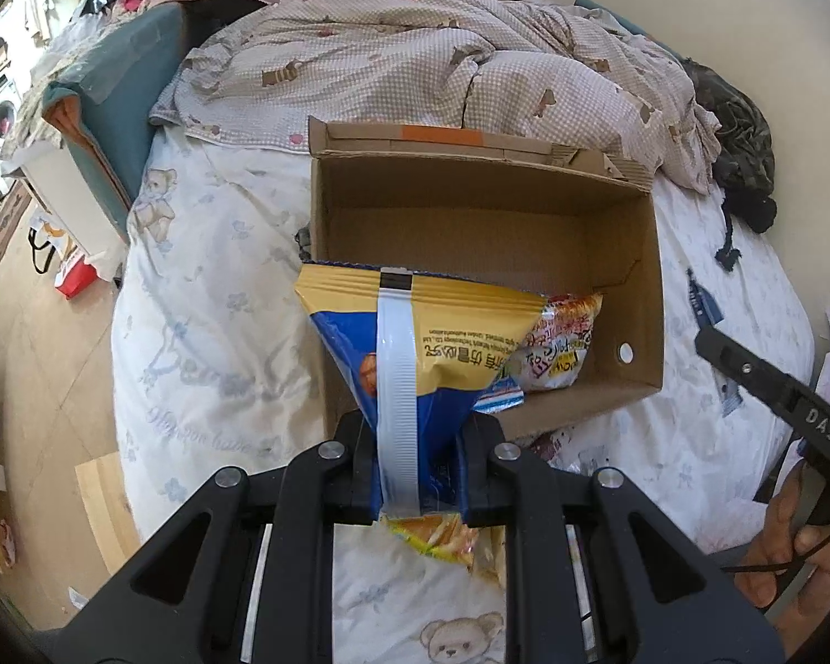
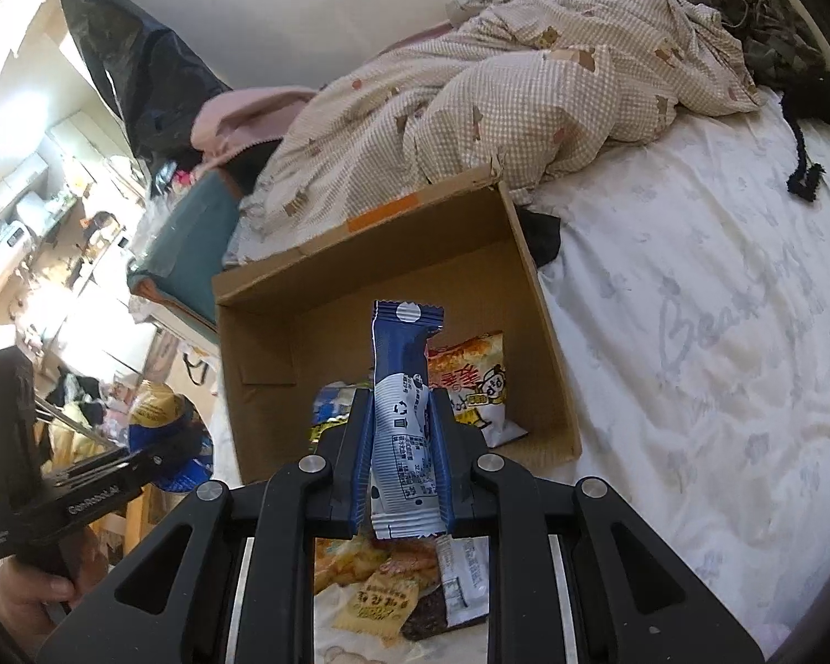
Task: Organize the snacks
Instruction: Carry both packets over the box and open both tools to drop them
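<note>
Blue packet [image 2: 405, 420] pinched in right hand-held gripper [image 2: 404, 476].

Right gripper [image 2: 401, 465] clamps a blue-and-white snack packet [image 2: 404, 415] upright at centre; open cardboard box [image 2: 548, 343] on bed beyond, toward twelve o'clock.

Both tongs [image 1: 418, 476] [image 2: 401, 476] are black with silver round screws (blue-lined fingers [image 2: 359, 459]), one marked "DAS"
</note>
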`<state>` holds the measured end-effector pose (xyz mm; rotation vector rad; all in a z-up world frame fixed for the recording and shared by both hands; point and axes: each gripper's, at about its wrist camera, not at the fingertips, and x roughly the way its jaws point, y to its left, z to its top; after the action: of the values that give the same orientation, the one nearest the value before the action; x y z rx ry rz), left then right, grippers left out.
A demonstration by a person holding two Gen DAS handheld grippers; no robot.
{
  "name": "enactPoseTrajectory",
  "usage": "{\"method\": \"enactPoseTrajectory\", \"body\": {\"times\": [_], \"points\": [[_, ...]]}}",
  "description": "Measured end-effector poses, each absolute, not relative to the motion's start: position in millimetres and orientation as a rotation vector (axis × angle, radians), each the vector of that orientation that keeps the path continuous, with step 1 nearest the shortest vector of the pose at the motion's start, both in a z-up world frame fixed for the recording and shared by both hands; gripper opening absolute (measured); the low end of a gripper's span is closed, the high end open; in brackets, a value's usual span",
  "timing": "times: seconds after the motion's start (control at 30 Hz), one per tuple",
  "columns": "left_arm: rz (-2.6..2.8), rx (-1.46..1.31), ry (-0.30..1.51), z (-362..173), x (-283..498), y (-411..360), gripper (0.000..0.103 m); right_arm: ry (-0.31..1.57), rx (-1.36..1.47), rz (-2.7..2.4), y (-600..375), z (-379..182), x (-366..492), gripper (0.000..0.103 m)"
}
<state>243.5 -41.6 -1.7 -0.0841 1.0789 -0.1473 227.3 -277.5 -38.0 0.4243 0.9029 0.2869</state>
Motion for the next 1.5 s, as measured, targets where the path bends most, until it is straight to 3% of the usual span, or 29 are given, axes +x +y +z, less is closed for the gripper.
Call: {"method": "enactPoseTrajectory", "body": {"times": [0.9, 0.97, 1.13, 1.23, 1.3, 1.33, 1.5], "points": [[-0.168, -0.092, 1.009, -28, 278, -48, 0.017, 1.051, 0.464, 0.184, -284, -88, 272, 0.023], [-0.169, -0.086, 1.013, -27, 277, -49, 0.021, 1.062, 0.466, 0.193, -283, -89, 273, 0.024], [-0.172, -0.1, 0.972, -20, 273, -47, 0.064, 1.054, 0.482, 0.187, -285, -89, 272, 0.024], [-0.18, -0.11, 0.939, -13, 269, -47, 0.082, 1.062, 0.497, 0.194, -285, -90, 273, 0.027], [-0.184, -0.115, 0.92, -11, 267, -46, 0.085, 1.067, 0.511, 0.179, -288, -91, 273, 0.067], [-0.186, -0.112, 0.917, -10, 266, -47, 0.085, 1.056, 0.521, 0.172, -289, -90, 272, 0.073], [-0.188, -0.09, 0.912, -11, 264, -48, 0.085, 1.036, 0.532, 0.162, -294, -87, 272, 0.075]]}}
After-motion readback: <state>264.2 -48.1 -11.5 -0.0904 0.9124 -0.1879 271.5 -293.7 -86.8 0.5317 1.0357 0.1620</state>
